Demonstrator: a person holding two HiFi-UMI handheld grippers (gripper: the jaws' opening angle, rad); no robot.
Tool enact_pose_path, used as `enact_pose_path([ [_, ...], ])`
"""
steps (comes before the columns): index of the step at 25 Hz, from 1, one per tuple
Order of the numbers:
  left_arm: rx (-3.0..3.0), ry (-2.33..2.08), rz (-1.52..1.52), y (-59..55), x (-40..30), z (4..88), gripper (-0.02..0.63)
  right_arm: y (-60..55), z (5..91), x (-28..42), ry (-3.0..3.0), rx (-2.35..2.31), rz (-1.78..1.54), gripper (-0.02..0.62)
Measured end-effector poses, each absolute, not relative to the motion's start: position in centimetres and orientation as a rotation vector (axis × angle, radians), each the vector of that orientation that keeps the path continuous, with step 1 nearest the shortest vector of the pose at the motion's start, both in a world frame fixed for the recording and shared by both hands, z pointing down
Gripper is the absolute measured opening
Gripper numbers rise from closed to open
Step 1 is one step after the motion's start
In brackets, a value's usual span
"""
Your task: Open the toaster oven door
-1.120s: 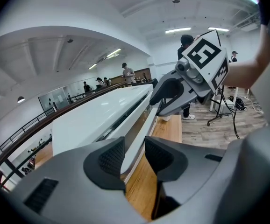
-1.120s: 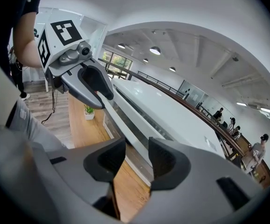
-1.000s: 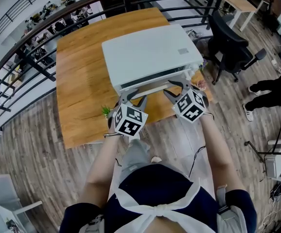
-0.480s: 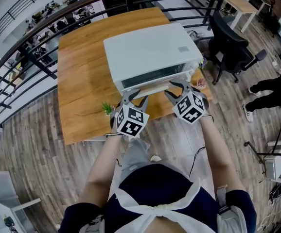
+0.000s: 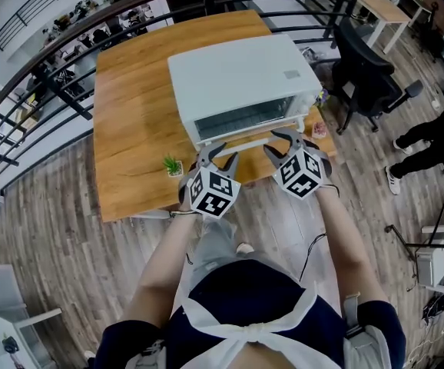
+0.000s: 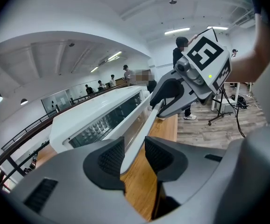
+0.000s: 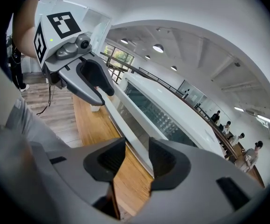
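Between the pads of the left hand-held gripper (image 6: 134,152) runs the white handle bar (image 6: 146,125) of the oven door. The jaws are drawn in narrow and closed on the bar near its left end. The right hand-held gripper (image 7: 134,158) clamps the same bar further along to the right (each gripper shows in the other's view, just along the bar). Just beyond both grippers stands the white toaster oven (image 5: 241,75) on the wooden bench (image 5: 130,121). Its glass door (image 6: 107,122) is ajar, with the top edge and handle tilted out toward the grippers, and a grid shows dimly behind the glass. Left of the left gripper, a small potted plant (image 5: 172,165) sits near the bench's front edge. Off to the right of the right gripper, past the bench, a black office chair (image 5: 364,71) stands on the wood floor (image 5: 53,229).
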State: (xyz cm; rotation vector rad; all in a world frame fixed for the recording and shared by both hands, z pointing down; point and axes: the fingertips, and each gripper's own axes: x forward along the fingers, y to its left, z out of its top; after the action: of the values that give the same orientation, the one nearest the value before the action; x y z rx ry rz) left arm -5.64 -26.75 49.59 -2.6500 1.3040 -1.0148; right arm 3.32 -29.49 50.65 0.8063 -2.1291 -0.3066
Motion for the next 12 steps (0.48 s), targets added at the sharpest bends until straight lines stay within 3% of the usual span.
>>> enact_pose_path([
  [12,-2.651,1.3,-1.026,-25.1,-5.2,50.8,0.144,-27.7,51.8,3.8,-2.068,0.803,-0.336,0.155],
])
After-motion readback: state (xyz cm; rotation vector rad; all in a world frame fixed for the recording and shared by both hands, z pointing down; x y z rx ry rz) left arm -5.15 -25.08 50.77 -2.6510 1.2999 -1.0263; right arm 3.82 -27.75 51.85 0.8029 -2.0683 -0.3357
